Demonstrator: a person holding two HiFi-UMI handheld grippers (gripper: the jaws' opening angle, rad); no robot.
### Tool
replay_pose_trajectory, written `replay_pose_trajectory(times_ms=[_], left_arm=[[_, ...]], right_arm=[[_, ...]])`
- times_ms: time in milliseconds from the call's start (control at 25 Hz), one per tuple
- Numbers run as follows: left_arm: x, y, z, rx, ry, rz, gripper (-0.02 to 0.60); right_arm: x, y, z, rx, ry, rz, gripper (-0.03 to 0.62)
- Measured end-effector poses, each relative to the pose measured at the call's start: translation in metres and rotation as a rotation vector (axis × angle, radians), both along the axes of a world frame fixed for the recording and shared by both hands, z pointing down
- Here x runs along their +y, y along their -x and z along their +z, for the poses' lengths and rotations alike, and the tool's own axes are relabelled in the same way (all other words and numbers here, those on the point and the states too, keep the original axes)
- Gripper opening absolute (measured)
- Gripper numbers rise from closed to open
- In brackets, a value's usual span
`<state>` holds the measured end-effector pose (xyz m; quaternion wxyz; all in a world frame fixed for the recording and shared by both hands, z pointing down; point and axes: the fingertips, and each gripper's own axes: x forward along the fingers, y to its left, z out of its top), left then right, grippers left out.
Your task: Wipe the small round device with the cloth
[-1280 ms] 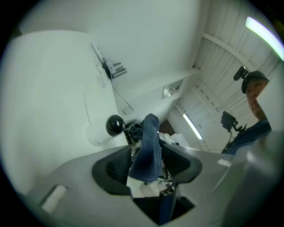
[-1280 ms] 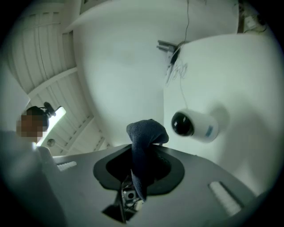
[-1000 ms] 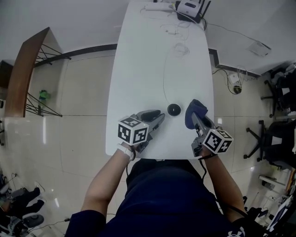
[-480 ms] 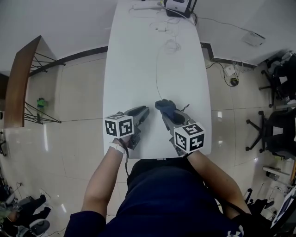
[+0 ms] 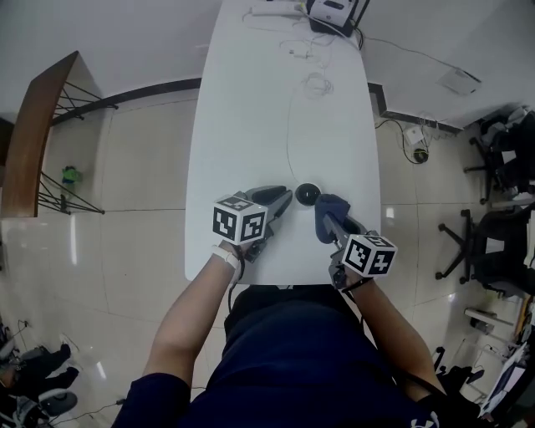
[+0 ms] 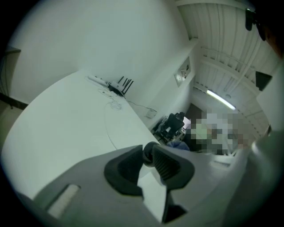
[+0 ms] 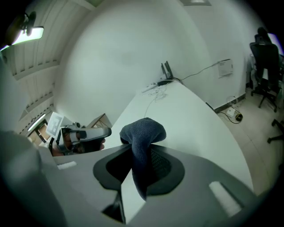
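A small black round device (image 5: 308, 194) lies on the white table (image 5: 251, 125), with a thin cable (image 5: 288, 125) running from it toward the far end. My left gripper (image 5: 288, 198) reaches it from the left. In the left gripper view the pads of this gripper (image 6: 148, 156) pinch the device's dark rim (image 6: 147, 152). My right gripper (image 5: 328, 221) is shut on a dark blue cloth (image 5: 330, 206), which hangs bunched just right of the device and close to it. In the right gripper view the cloth (image 7: 143, 131) bulges above the jaws of that gripper (image 7: 141, 157).
A black router (image 5: 330, 12) and white cables (image 5: 313, 84) lie at the table's far end. Office chairs (image 5: 501, 242) stand on the floor to the right. A wooden shelf (image 5: 33, 142) stands at the left. The table's near edge is just below both grippers.
The cloth swept left over the device, then came back to its right side. The left gripper moved up to the device and its jaws narrowed onto it.
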<state>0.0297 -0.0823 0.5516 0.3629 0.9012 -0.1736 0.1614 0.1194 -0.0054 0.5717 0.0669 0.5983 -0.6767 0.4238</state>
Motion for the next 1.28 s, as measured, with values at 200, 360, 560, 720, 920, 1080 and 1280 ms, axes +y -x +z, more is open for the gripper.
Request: replay_pose_trajectory(times_ms=[200,360,560,720,920,1080,1280], left_arm=[[0.009,-0.021,0.000,-0.078,-0.226,0.287,0.236],[0.023,-0.021,0.039,-0.306,-0.478,0.549,0.303],[0.023,-0.026,0.083,-0.370,-0.458,0.553,0.302],[0.025,-0.041,0.092,-0.391,-0.567,0.557,0.328],[0.035,-0.054,0.095,-0.384,-0.613,0.561,0.351],[0.032,-0.056,0.098,-0.384,-0.621,0.506,0.324],[0.032,-0.056,0.099,-0.330,-0.584,0.456,0.316]], right_arm=[[-0.016,-0.035,-0.019,-0.009,-0.039,0.107,0.080],[-0.026,-0.030,-0.020,-0.006,-0.044,0.081,0.080],[-0.022,-0.028,-0.007,-0.023,0.004,0.116,0.080],[-0.026,-0.031,-0.012,0.025,-0.005,0.122,0.080],[-0.038,-0.025,-0.028,0.121,-0.027,0.064,0.080],[-0.050,-0.011,-0.046,0.320,-0.068,-0.048,0.080],[-0.060,0.058,-0.059,0.616,-0.148,-0.436,0.080]])
